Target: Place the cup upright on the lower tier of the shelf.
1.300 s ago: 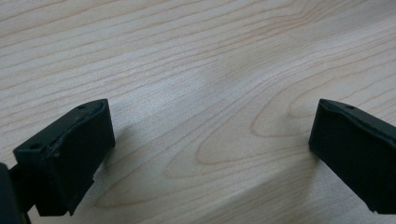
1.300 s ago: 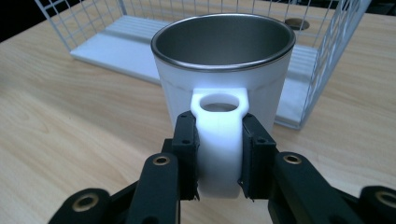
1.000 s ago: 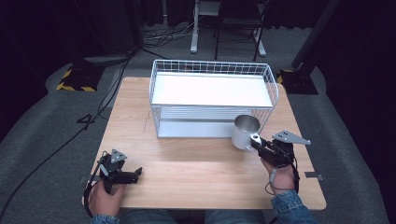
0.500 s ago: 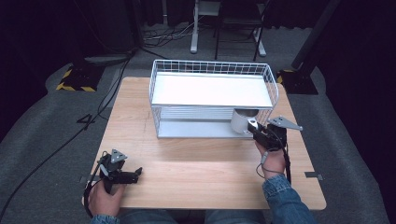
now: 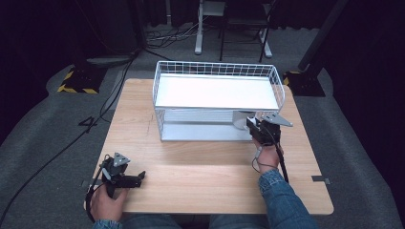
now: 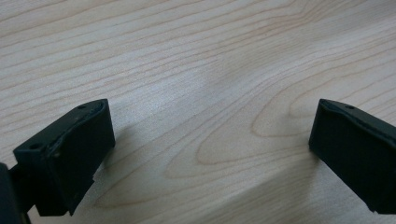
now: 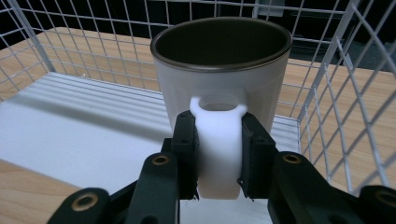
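One white mug [image 7: 222,70] with a dark inside stands upright in the grip of the right gripper [image 7: 218,154], whose two black jaws are clamped on either side of the mug's handle [image 7: 218,140]. In the high view the mug [image 5: 240,119] sits at the right end of the lower shelf of a white wire rack [image 5: 217,69], under the rack's white upper shelf, with the right gripper [image 5: 253,125] reaching in from the open front. The rack stands on the far half of a wooden table [image 5: 200,162]. Well apart, near the table's front left corner, the left gripper [image 5: 136,179] rests low over bare wood, its jaws spread wide with nothing between them.
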The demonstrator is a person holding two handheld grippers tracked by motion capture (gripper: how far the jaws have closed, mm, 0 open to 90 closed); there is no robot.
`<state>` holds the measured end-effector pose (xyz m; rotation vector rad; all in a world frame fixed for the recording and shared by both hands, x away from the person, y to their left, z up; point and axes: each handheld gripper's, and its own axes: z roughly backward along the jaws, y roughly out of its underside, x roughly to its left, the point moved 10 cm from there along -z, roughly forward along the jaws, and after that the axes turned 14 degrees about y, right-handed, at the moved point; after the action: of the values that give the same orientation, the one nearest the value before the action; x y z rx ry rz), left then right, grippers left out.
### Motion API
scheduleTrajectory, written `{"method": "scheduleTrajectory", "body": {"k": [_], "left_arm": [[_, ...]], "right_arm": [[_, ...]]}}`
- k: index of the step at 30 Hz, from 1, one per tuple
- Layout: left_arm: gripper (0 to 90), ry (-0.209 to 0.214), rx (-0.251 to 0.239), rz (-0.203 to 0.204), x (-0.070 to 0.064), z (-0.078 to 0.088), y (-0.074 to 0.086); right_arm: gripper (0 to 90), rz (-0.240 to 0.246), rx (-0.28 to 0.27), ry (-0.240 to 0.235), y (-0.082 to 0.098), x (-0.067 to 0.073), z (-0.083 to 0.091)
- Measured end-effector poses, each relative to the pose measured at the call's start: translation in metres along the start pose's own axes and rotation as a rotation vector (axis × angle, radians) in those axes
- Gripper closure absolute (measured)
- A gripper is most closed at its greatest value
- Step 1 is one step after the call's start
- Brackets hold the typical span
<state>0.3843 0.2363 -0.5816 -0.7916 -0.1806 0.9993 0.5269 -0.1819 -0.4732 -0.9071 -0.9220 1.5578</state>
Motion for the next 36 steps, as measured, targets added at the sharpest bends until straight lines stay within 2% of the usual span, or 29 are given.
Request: {"method": "scheduleTrajectory", "body": {"k": [7, 12, 26, 31, 36], "left_arm": [[0.5, 0.000, 0.000, 0.000, 0.000, 0.000, 0.000], [0.5, -0.001, -0.001, -0.002, 0.000, 0.000, 0.000], [0.5, 0.000, 0.000, 0.000, 0.000, 0.000, 0.000], [0.5, 0.000, 0.000, 0.000, 0.000, 0.000, 0.000], [0.5, 0.000, 0.000, 0.000, 0.000, 0.000, 0.000]], "right_arm": [[71.5, 0.009, 0.008, 0.008, 0.004, 0.005, -0.012], [71.4, -0.007, 0.023, 0.022, 0.007, 0.004, -0.019], [70.9, -0.037, 0.038, 0.013, 0.014, -0.001, -0.021], [70.4, -0.025, 0.046, 0.017, 0.017, -0.002, -0.021], [61.4, -0.040, 0.065, 0.011, 0.019, -0.004, -0.022]]}}
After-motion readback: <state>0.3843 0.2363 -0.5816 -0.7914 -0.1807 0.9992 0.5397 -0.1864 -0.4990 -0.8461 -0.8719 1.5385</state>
